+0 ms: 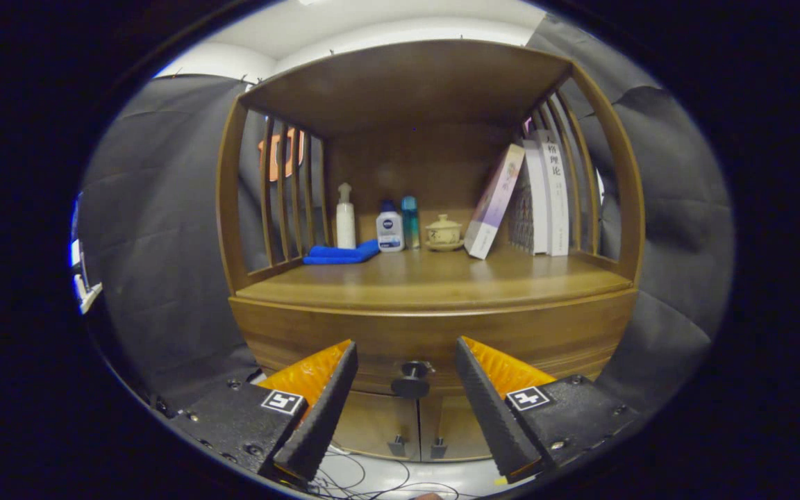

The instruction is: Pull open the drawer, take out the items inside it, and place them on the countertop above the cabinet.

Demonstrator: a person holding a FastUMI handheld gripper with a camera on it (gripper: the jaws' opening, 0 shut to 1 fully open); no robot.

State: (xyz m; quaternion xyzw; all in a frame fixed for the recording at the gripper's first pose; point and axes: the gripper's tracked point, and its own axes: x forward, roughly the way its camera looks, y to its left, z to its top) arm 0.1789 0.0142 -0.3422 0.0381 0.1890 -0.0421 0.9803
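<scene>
I have the gripper (pixel 405 361) spread wide, its fingers flanking the small dark round knob (pixel 411 379) on the closed wooden drawer (pixel 428 340), touching nothing. The first step is in hand: I judge the next move calls for easing forward, pinching the knob, then pulling straight back. Above the drawer front runs the wooden bench (pixel 435 281). Along its back edge I count one folded blue cloth (pixel 341 253), three bottles (pixel 389 226), one lidded ceramic cup (pixel 444 232) and several books (pixel 535 198) toward the back right corner.
</scene>
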